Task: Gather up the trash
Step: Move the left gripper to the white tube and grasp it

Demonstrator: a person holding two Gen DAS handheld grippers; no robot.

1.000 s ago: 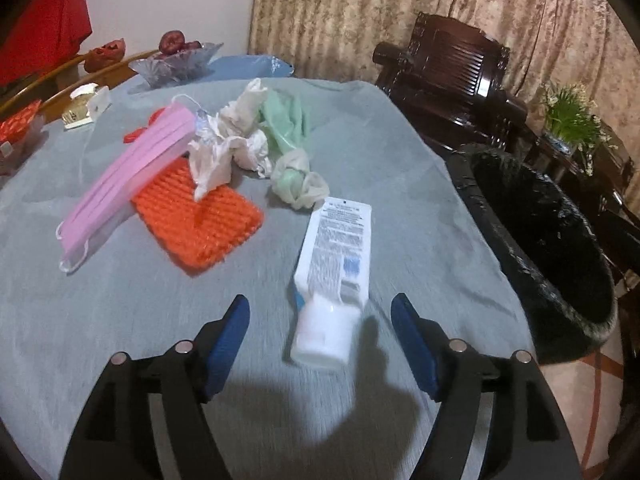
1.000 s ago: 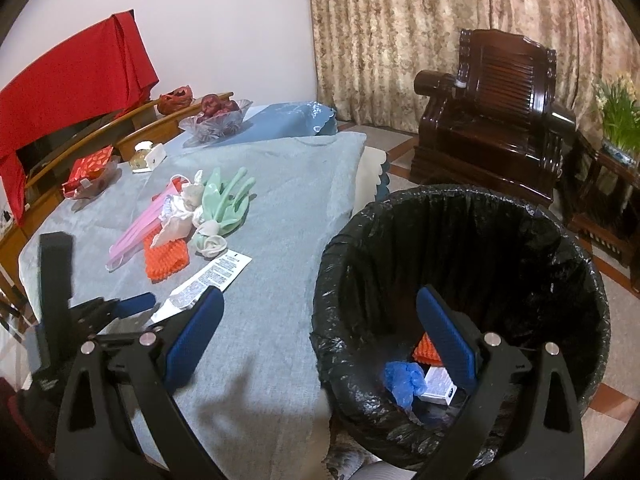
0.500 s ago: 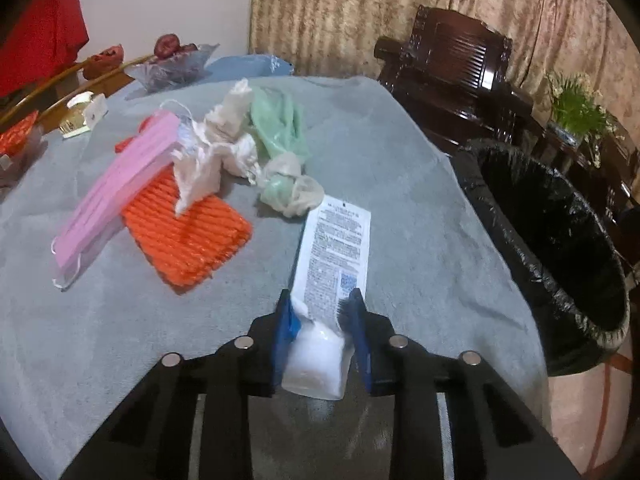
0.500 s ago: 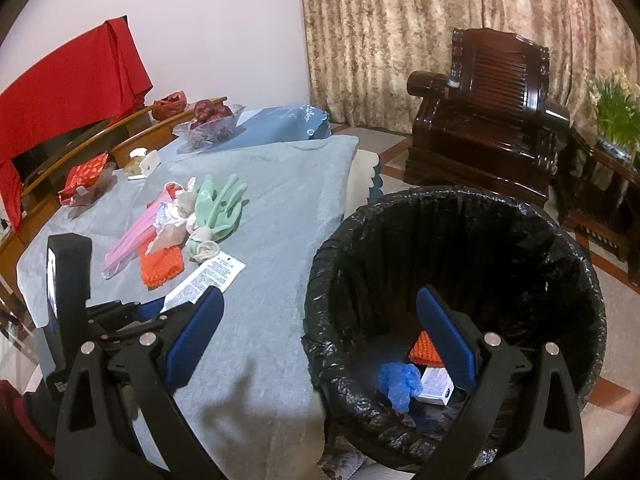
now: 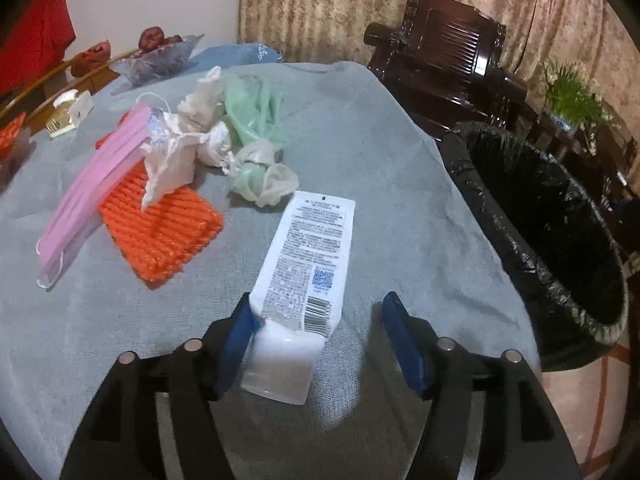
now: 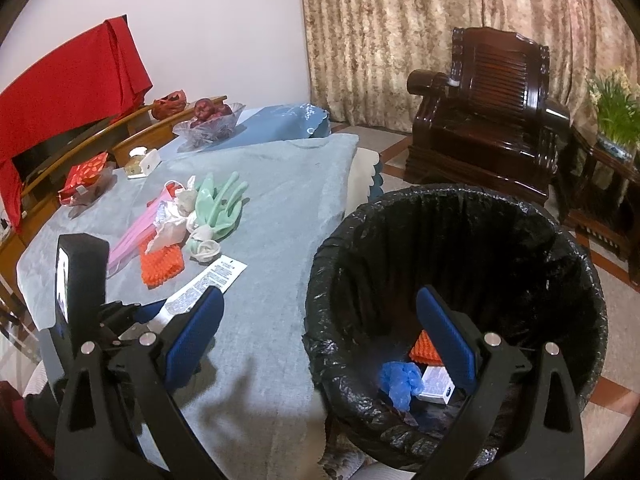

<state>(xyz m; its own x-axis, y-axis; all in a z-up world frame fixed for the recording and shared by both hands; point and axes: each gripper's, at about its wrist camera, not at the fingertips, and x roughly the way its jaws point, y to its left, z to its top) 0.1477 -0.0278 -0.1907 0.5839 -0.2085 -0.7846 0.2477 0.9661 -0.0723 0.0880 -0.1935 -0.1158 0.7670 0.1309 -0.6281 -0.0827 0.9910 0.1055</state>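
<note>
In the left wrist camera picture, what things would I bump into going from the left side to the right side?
Pink face mask → orange knitted cloth → white tube → black trash bin.

Left wrist view: you look steeply down, close over the grey tablecloth (image 5: 400,184), facing the curtain (image 5: 320,4). Right wrist view: you look from higher and further back, down into the black-lined bin (image 6: 520,240). Shared by both: white tube (image 5: 308,256), tablecloth, bin, dark wooden armchair (image 6: 492,108).
</note>
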